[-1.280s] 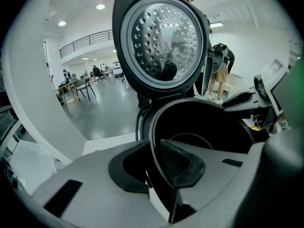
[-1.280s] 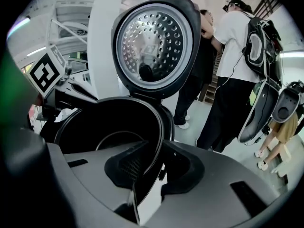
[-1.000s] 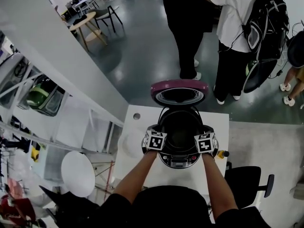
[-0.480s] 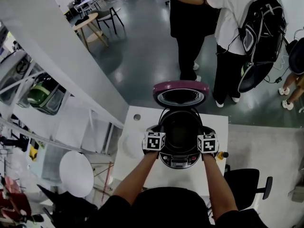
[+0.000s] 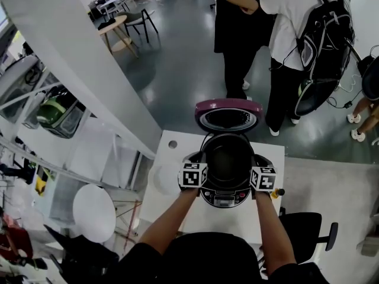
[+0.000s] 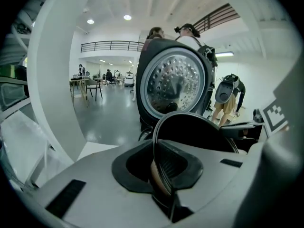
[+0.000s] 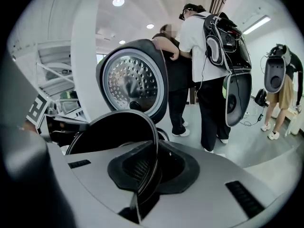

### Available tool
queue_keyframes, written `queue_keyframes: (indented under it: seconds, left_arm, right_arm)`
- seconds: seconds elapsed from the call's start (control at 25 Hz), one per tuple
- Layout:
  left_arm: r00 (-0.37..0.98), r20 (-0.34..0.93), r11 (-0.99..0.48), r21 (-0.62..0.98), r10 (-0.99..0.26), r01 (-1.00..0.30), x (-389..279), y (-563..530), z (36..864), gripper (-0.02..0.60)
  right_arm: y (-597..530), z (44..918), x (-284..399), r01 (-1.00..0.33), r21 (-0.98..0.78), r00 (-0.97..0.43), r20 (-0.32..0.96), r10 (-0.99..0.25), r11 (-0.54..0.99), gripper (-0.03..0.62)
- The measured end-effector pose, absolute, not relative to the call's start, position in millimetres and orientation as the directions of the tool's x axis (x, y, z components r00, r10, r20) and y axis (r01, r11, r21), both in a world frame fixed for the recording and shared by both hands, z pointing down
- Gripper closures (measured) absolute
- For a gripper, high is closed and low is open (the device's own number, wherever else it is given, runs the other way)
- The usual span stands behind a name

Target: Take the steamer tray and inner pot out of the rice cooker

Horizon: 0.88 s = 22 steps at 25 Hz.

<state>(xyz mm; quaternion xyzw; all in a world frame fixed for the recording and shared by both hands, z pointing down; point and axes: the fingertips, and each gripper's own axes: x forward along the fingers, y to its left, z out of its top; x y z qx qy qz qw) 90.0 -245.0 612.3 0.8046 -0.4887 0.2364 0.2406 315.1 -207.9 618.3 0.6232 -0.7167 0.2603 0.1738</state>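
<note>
The open lid stands upright at the far edge of the cooker, walling off the way toward the top of the frame. The black insert fills the cooker mouth. The left tongs and right tongs, jaws just closing onto its thin rim, take up both flanks. Above the insert the air is free. Bare desk lies left of the cooker, and a small bottle crowds its right side. Two people stand at upper right, and a slanted white beam crosses the upper left. A chair sits lower right and a round white tabletop lower left.
</note>
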Motion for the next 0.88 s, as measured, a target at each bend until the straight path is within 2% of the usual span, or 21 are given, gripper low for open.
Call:
queue_keyframes:
  seconds: [0.4,0.88]
  left_arm:
    - [0.437,0.515,-0.400,0.189,-0.737,-0.897,90,-230,561,0.557]
    - [0.441,0.425,-0.361,0.259,-0.791,-0.896,64,-202,519,0.558]
  right_arm:
    - [-197,569,318,-0.981,-0.182,-0.144,0.451,-0.881,0.068,0.571]
    - [-182,518,295,-0.975,-0.163,-0.201,0.365,-0.909,0.150,0.572]
